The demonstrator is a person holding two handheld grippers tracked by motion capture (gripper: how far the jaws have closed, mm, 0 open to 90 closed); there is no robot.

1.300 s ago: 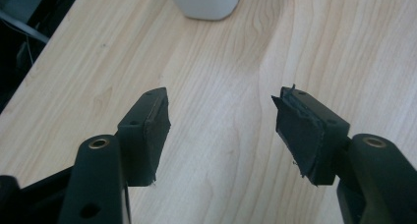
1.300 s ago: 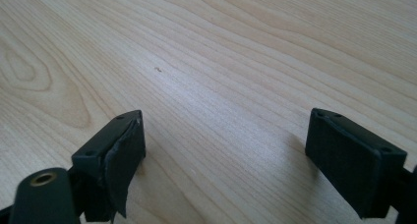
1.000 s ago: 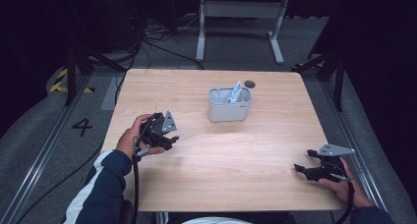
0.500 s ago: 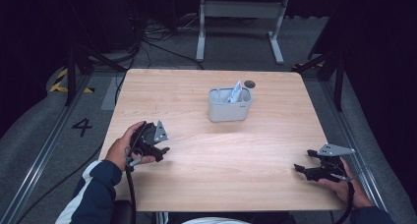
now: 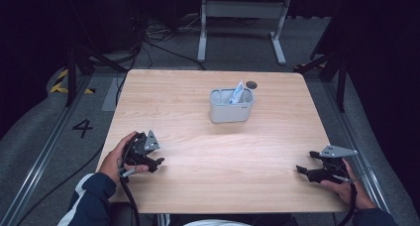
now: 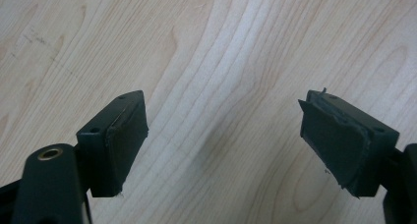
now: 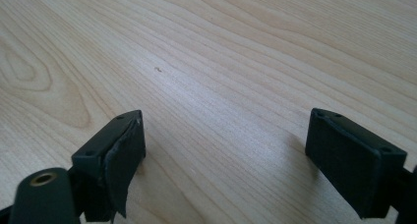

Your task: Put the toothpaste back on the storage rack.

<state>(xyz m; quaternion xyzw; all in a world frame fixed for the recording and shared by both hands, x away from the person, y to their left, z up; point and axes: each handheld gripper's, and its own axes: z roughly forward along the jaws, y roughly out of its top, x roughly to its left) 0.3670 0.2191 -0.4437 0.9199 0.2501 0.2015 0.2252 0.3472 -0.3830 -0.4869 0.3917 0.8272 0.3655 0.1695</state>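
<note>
Left gripper (image 5: 157, 161) at seven o'clock on the table (image 5: 198, 94), jaws spread wide over bare wood, nothing between. Right gripper (image 5: 303, 170) at four o'clock near the edge, likewise spread and empty. Grey basket (image 5: 231, 113) standing just past centre toward twelve o'clock, well apart from both, with a white-and-blue packet (image 5: 237, 93) upright inside, leaning on the far wall. Likely trouble: clipping the basket rim on a hasty reach and tipping or sliding it; pinching the thin packet by its tip and letting it slip. Counted: one basket, one packet, two grippers, one small dark disc (image 5: 251, 84) behind the basket
</note>
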